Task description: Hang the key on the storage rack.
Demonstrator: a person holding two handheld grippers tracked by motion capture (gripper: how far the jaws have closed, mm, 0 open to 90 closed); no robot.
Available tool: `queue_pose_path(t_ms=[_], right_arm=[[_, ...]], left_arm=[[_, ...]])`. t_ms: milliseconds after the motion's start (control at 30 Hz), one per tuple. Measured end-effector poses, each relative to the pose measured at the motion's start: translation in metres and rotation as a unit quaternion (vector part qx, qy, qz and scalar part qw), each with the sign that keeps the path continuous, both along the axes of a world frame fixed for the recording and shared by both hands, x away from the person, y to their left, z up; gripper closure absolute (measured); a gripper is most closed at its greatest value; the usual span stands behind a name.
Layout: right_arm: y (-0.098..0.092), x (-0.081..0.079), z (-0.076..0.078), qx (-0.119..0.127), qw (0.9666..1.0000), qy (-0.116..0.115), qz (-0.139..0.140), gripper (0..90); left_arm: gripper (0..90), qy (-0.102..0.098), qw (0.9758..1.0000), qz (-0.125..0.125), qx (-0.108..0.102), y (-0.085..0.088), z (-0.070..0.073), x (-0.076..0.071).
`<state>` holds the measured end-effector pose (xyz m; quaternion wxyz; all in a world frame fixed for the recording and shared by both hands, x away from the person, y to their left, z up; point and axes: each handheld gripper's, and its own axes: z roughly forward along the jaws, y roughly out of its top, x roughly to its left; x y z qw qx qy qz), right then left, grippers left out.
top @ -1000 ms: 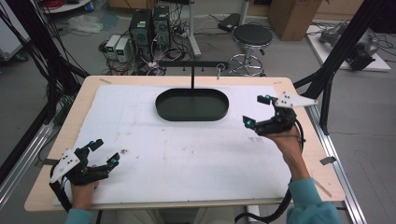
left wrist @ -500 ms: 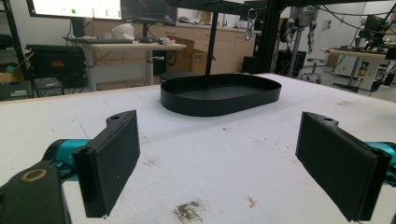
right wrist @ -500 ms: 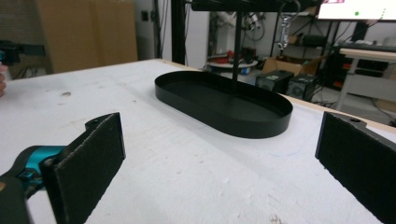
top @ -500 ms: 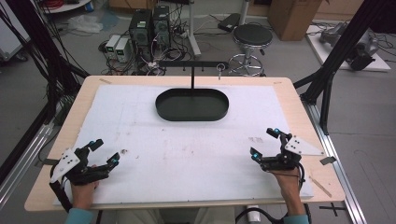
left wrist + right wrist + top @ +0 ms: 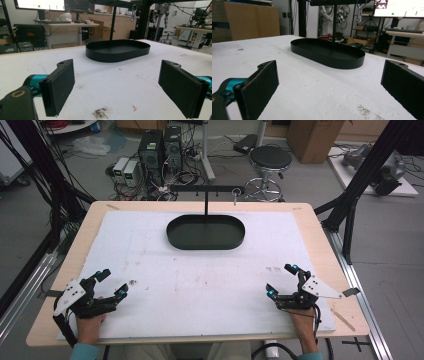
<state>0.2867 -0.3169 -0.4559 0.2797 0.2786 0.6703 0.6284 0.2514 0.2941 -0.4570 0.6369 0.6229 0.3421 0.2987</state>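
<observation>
A black oval tray [image 5: 205, 233] sits at the far middle of the white table mat, with a thin black post [image 5: 205, 204] rising behind it and carrying a crossbar with a metal hook [image 5: 235, 194]. The tray [image 5: 117, 51] looks empty in the left gripper view, and the tray [image 5: 329, 55] looks empty in the right gripper view too. My left gripper [image 5: 112, 282] rests at the near left corner, open, nothing between its jaws. My right gripper [image 5: 281, 279] rests at the near right, open and empty as well.
The white mat [image 5: 200, 280] covers a wooden table [image 5: 325, 250]. A dark smudge [image 5: 101, 113] and a small red fleck [image 5: 134, 108] mark the mat just ahead of the left gripper. Black frame struts [image 5: 360, 180] stand off the table's right side.
My right gripper has come back from beside the tray's right end to the near right edge and settled low over the mat. The left gripper has stayed put.
</observation>
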Motion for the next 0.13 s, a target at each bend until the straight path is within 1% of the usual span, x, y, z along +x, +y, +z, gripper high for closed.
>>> queue_pose_path(t_ms=[133], right_arm=[[-0.0001,0.0004,-0.0001,0.001,1.0,-0.001,-0.007,0.8]], left_arm=[[14.1,-0.003,1.0,0.0,0.003,-0.0007,-0.0001,-0.0006]])
